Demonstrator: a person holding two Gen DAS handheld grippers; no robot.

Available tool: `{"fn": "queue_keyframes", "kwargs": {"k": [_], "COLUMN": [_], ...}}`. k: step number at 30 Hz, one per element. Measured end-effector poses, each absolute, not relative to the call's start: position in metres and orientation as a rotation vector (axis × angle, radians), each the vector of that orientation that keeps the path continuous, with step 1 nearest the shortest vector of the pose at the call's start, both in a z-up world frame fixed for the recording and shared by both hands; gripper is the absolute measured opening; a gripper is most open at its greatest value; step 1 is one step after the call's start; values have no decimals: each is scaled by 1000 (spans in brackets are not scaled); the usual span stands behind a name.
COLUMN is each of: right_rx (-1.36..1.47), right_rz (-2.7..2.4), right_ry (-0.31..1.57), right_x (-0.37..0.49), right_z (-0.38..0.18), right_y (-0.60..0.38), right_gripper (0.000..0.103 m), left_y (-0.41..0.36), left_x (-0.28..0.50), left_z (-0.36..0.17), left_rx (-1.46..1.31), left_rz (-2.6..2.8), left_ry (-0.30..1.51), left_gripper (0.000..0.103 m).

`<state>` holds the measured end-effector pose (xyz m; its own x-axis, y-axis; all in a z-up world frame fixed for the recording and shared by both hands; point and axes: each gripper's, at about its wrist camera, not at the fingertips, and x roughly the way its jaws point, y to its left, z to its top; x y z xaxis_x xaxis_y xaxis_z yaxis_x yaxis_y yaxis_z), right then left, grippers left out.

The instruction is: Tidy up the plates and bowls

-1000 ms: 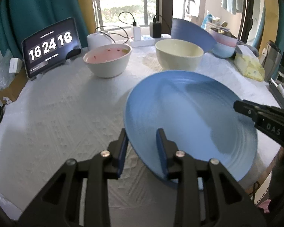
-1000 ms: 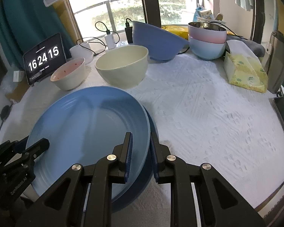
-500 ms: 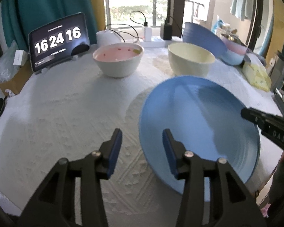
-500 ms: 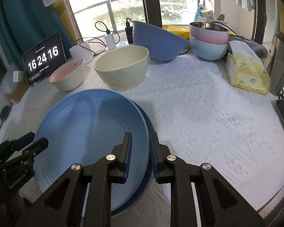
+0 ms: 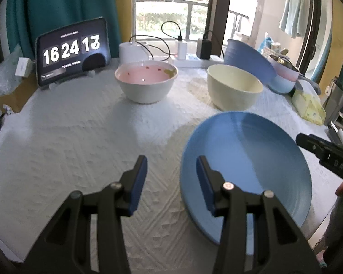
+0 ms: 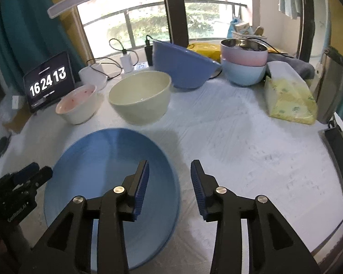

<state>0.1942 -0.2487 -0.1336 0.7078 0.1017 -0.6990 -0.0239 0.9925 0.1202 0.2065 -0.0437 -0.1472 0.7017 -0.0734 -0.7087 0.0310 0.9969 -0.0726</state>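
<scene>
Plate (image 6: 98, 182) beside right tool (image 6: 169, 182)

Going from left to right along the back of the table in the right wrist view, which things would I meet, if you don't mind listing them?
Clock tablet → pink-lined bowl → cream bowl → tilted blue bowl → pink bowl stacked in a light blue bowl → yellow tissue pack.

Both wrist views: shared blue plate (image 5: 244, 159)

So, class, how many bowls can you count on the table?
5: pink-inside bowl by the clock, cream bowl beside it, tilted blue bowl behind, and pink bowl stacked in light-blue bowl. Others may be hidden.
</scene>
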Motion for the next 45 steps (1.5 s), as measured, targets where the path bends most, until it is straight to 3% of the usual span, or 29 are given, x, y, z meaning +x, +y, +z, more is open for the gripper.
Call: {"fn": "queue_keyframes", "kwargs": {"k": [13, 45], "right_rx": [146, 225], "right_rz": [53, 85], "right_ry": [904, 890], "right_x": [215, 205], "right_z": [-161, -164], "right_y": [-246, -237], "right_gripper": [42, 35], "left_y": [-37, -47], "left_x": [229, 220], "left_z": [-171, -173], "left_rx": [-107, -79], "left_rz": [-133, -252], "left_ry": [847, 851], "left_gripper": [46, 40]}}
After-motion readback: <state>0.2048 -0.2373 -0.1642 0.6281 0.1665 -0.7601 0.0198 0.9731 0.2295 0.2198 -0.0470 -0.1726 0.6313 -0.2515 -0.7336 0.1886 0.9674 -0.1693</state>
